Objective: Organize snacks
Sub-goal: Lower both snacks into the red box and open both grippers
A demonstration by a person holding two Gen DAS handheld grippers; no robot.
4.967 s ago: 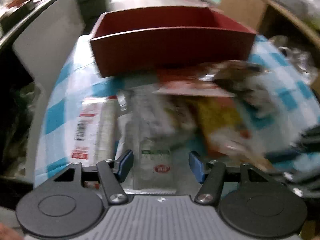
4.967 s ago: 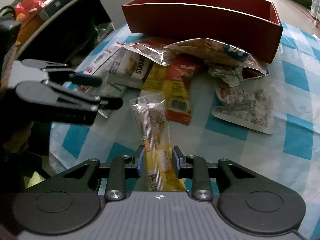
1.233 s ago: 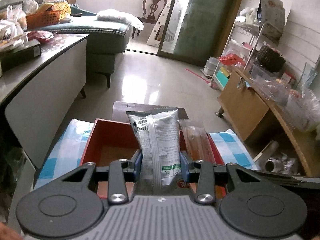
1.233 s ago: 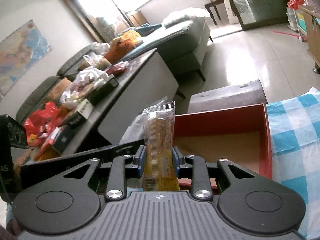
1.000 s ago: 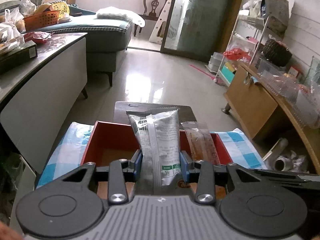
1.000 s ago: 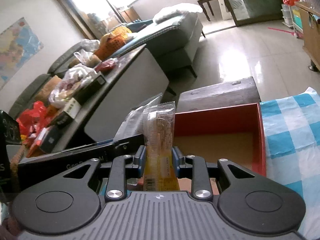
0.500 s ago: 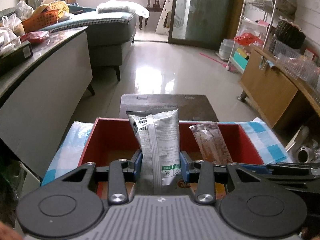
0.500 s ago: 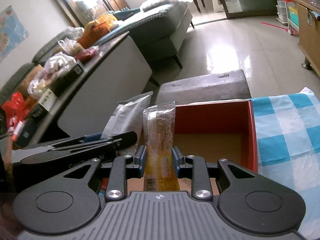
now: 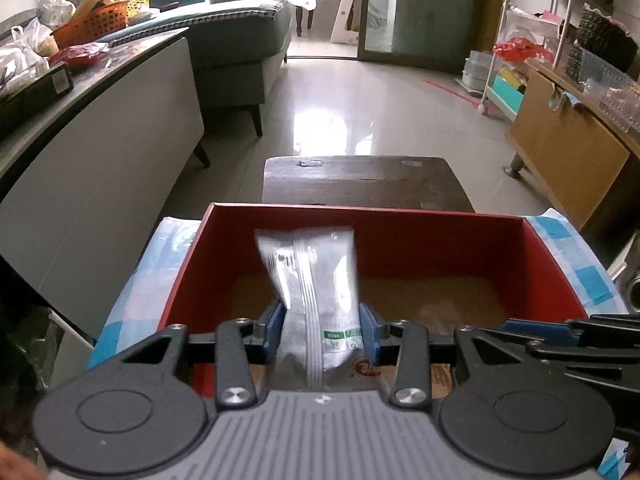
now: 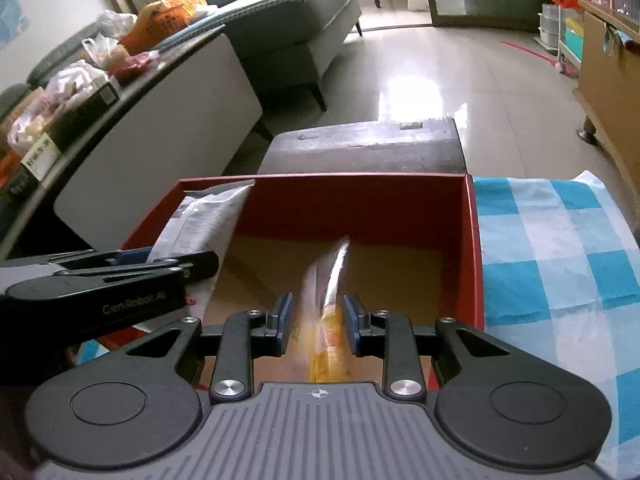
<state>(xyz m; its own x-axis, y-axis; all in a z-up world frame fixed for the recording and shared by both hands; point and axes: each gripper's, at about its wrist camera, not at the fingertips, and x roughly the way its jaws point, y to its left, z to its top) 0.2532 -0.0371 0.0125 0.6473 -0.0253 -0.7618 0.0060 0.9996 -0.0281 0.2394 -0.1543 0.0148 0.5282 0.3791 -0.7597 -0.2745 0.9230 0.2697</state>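
The red box (image 9: pixel 360 210) with a brown floor stands on the blue-checked cloth (image 10: pixel 560 240). My left gripper (image 9: pixel 322 320) hangs over its near left part. Its jaws are opening, and the blurred silver packet (image 9: pixel 312 276) still spans both pads and leans left. In the right wrist view the same packet (image 10: pixel 204 220) sticks up from the left gripper (image 10: pixel 192 264). My right gripper (image 10: pixel 316 312) is over the box's near right part. The blurred orange-and-clear packet (image 10: pixel 326 300) tips forward between its jaws, with a gap at the left pad. The box (image 10: pixel 360 176) holds nothing else that I can see.
A dark low stool (image 9: pixel 360 178) stands just behind the box. A grey counter (image 9: pixel 100 140) loaded with bags and boxes runs along the left. A wooden cabinet (image 9: pixel 568 152) is at the right, and bare tiled floor lies beyond.
Both grippers sank toward the box, which now fills more of each view. The orange packet dropped from upright to tipping forward. The silver packet slid lower and leans left.
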